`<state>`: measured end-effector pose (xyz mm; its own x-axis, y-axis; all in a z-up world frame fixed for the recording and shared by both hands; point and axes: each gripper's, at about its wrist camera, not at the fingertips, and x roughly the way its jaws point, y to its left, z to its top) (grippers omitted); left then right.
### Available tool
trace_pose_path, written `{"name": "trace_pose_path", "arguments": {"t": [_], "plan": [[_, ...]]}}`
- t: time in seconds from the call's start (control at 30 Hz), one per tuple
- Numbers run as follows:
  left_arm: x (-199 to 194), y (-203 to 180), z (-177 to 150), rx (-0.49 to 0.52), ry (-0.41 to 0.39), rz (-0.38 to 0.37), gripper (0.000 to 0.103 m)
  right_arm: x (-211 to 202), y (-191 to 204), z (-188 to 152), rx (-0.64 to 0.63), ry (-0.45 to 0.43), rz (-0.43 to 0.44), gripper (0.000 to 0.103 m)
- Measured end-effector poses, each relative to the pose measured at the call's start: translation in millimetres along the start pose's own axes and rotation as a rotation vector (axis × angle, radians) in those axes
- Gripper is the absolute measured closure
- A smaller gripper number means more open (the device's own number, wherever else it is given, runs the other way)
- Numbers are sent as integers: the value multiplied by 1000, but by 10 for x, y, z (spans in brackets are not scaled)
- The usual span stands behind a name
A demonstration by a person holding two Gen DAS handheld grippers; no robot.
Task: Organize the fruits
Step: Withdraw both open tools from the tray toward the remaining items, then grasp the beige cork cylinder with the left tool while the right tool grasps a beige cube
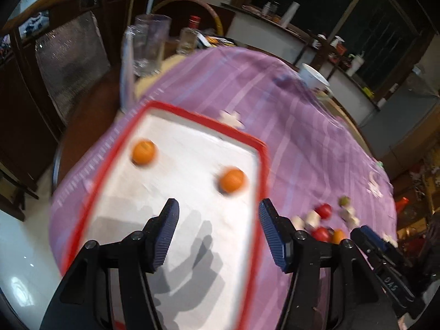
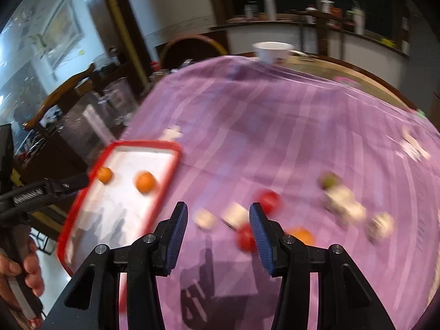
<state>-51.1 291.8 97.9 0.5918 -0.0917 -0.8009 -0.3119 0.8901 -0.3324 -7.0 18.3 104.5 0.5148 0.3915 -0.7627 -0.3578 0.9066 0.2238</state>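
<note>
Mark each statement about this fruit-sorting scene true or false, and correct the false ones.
1. Two oranges lie in the red-rimmed tray. True.
2. The left gripper holds an orange. False: its jaws are open and empty above the tray.
3. Red fruits lie on the purple cloth, outside the tray. True.
4. The right gripper is shut on a red fruit. False: it is open and holds nothing.
5. The white bowl sits inside the tray. False: it stands at the table's far edge.

Dark windows (image 1: 365,13) line the far wall above a curved white counter (image 2: 316,38); glossy pale floor (image 1: 19,261) reflects light.
</note>
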Motion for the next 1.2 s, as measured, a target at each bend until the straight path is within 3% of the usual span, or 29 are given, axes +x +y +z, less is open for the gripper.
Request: {"name": "trace_pose_path", "arguments": {"t": [0.1,0.33,0.53,0.63,0.77,0.87,1.1,1.2], "plan": [[27,-255,-223,17,40,-48,43,-195,-381,-240,42,15,-51,52],[175,-838,-544,126,105,-55,43,-499,-1169,-669,181,42,-126,52],[328,-1194,-684,192,127,-80,43,-631,-1446,-773,220,36,-135,52],[425,-1261,-659,208,125,-53,44,-636,-1535,-810,221,43,-132,52],[597,-1360,-552,252,118,-22,44,-583,-1643,-833,235,57,-127,52],[728,-1471,-488,303,132,-34,55,-497,-1714,-777,236,69,-120,52],[1075,-1701,-370,407,160,-35,59,-208,-1835,-373,218,55,-119,52],[1245,-1703,-342,423,196,-26,67,-48,-1860,-256,197,65,-124,52]]}}
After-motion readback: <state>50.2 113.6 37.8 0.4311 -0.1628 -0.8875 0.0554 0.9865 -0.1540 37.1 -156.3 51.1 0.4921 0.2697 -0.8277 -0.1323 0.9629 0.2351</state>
